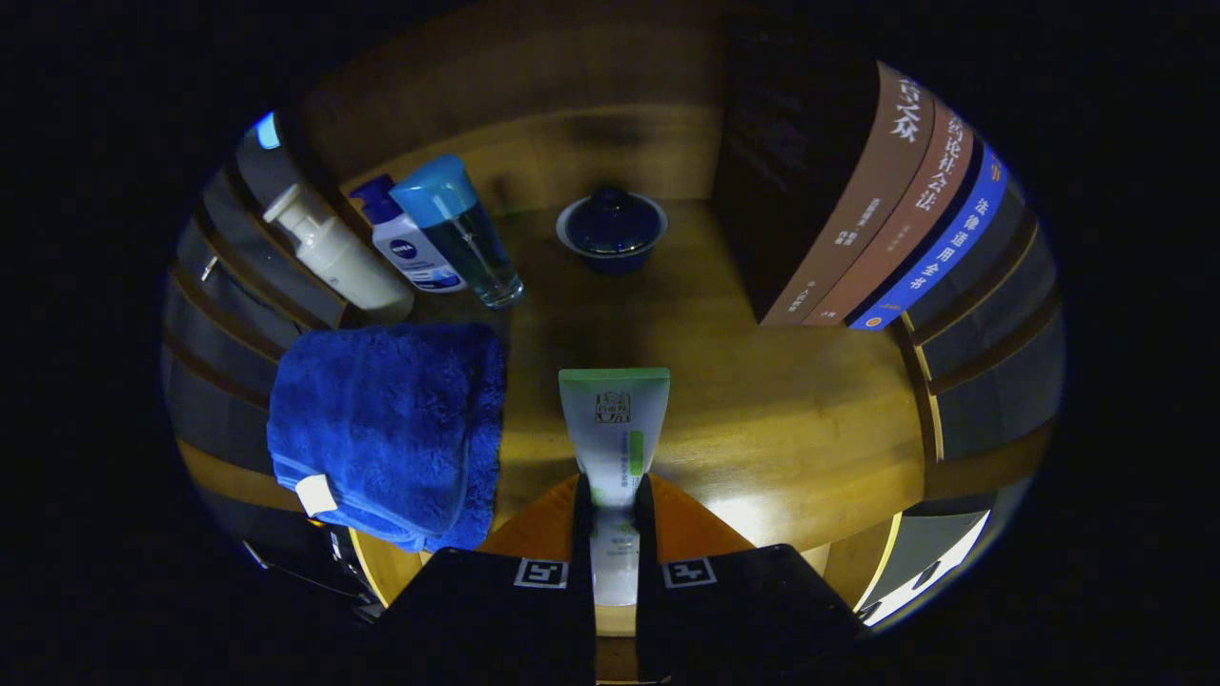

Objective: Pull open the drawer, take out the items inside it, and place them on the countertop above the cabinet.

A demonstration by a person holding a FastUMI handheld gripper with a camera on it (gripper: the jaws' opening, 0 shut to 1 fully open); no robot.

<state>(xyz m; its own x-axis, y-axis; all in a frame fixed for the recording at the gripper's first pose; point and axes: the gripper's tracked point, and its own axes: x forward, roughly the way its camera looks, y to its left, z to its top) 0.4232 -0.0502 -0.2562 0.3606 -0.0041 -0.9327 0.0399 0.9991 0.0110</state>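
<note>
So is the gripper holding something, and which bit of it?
Yes. The gripper is shut on the white and green squeeze tube, both fingers pressing its lower end, the crimped top pointing ahead over the wooden countertop.

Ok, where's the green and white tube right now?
In the gripper view, the green and white tube is clamped between the gripper jaws, over the wooden countertop, with the blue towel to its left.
</note>
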